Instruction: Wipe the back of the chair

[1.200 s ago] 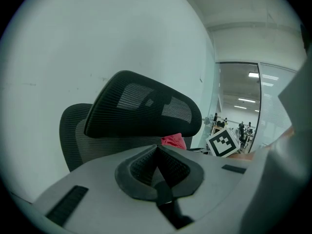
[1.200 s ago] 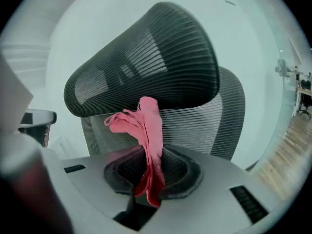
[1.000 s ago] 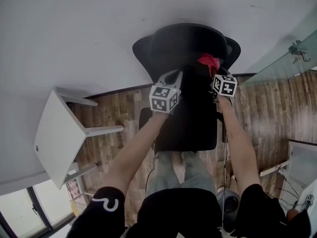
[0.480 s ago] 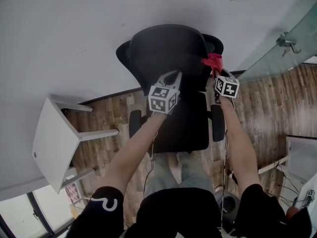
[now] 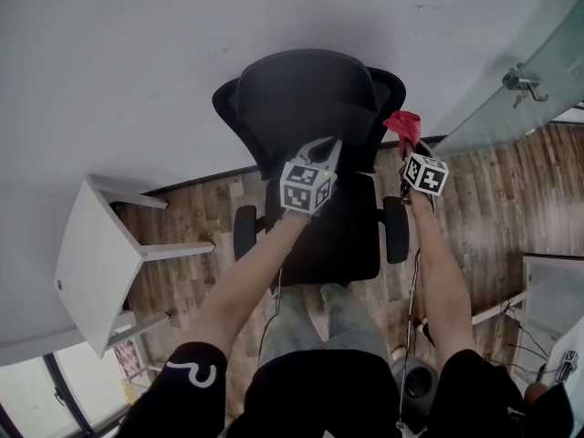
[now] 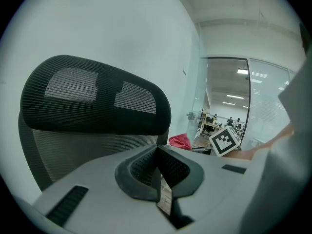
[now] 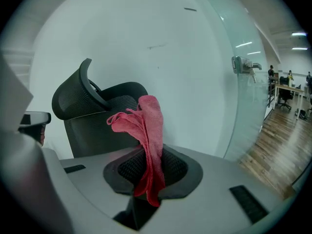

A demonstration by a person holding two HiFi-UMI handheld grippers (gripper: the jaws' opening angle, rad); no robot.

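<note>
A black office chair with a mesh back stands against the white wall, its seat facing me. My right gripper is shut on a red cloth, held just off the right edge of the chair back. In the right gripper view the red cloth sticks up out of the right gripper, with the chair back to its left. My left gripper is shut and empty in front of the chair back. The left gripper looks at the headrest.
A white table stands at the left on the wooden floor. A glass partition with a metal handle runs along the right. The chair's armrests flank the seat.
The red cloth and right gripper have slid right, from over the chair back to beside its right edge. The left gripper has stayed in front of the back.
</note>
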